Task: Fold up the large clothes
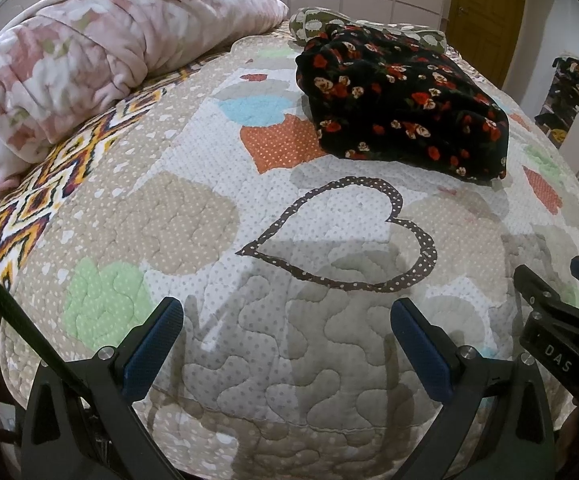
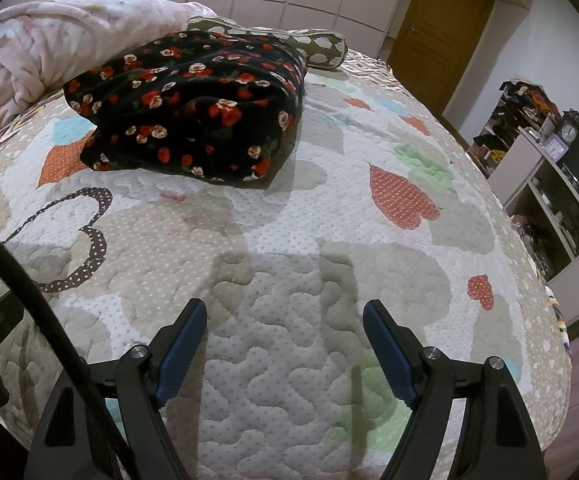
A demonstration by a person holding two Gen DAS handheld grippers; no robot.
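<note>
Lying bunched along the far left of the bed, a pink floral blanket [image 1: 69, 60] rests on the heart-patterned quilt [image 1: 273, 360]. Next to it, further right and toward the far end, sits the black garment with red and cream flowers [image 1: 401, 100], loosely folded into a thick bundle; behind it an olive pillow with white scallops [image 1: 313, 24] touches its far edge. The left tongs [image 1: 287, 346] hover over the near part of the quilt, released, jaws spread wide with nothing between the blue pads [image 1: 153, 348], well apart from the garment. Just beside them on the right, the right tongs [image 2: 285, 350] are likewise released and empty above the quilt. Past the bed's right side stand a wooden door [image 2: 437, 20] and shelves with a clock [image 2: 569, 132].
</note>
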